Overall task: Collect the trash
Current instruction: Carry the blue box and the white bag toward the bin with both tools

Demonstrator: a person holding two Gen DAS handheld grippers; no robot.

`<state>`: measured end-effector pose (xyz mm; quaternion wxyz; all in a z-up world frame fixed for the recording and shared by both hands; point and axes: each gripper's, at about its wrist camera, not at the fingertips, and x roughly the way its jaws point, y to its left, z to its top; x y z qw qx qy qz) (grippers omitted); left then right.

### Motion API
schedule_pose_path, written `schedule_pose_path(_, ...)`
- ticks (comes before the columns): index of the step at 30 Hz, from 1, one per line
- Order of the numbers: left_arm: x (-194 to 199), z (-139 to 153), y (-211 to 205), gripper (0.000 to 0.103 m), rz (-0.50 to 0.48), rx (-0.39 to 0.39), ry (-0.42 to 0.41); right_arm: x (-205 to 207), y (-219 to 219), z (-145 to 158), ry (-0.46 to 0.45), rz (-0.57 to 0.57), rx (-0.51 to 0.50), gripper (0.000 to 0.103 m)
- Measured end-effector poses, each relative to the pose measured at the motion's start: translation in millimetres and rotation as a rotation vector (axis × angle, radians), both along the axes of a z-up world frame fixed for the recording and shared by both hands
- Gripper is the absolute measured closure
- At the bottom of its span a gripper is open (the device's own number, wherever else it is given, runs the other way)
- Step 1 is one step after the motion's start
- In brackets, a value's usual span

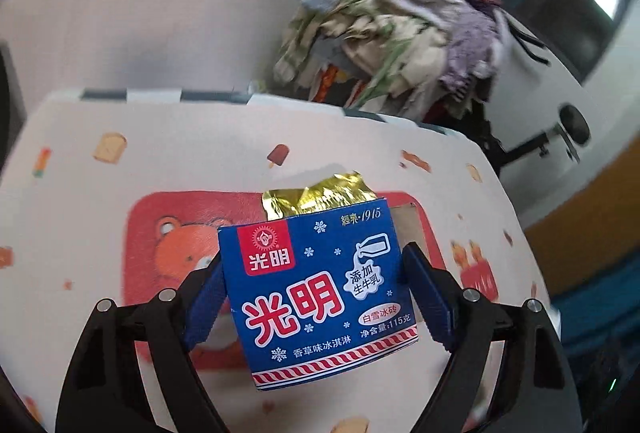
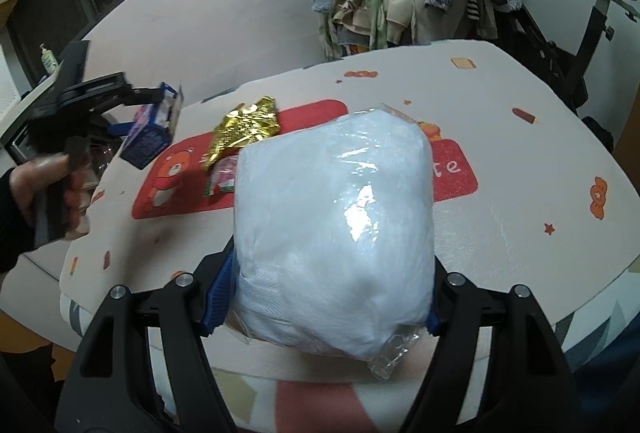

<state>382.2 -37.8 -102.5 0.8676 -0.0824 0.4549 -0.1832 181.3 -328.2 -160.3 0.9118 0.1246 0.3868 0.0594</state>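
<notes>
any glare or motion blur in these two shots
Right wrist view: white glare on the plastic-wrapped bundle; the left hand-held gripper and its blue carton are motion-smeared. Left wrist view: the ice cream carton is sharp; the clothes pile is blurred.

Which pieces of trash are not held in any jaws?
The gold foil wrapper and the small pink-green wrapper lie loose on the red mat; the blue ice-cream box and white plastic bag are both gripped.
</notes>
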Motion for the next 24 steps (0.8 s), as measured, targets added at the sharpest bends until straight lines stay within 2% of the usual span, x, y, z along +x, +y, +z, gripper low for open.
schedule_pose_path(5,-74,21,4,0.022,-0.092,0.068,-0.08,-21,14,15,-0.015,0.028,-0.012,0.031)
schedule_pose_path(11,-174,18,7,0.021,-0.178,0.12,-0.132,-50,30,28,-0.024,0.053,-0.023,0.031)
schedule_pose_path(17,-266,-3,9,0.021,-0.236,0.159,-0.156,-81,45,34,-0.028,0.078,-0.039,0.031)
schedule_pose_path(24,-333,-45,6,0.021,-0.294,0.197,-0.116,-110,59,31,-0.018,0.112,-0.057,0.031)
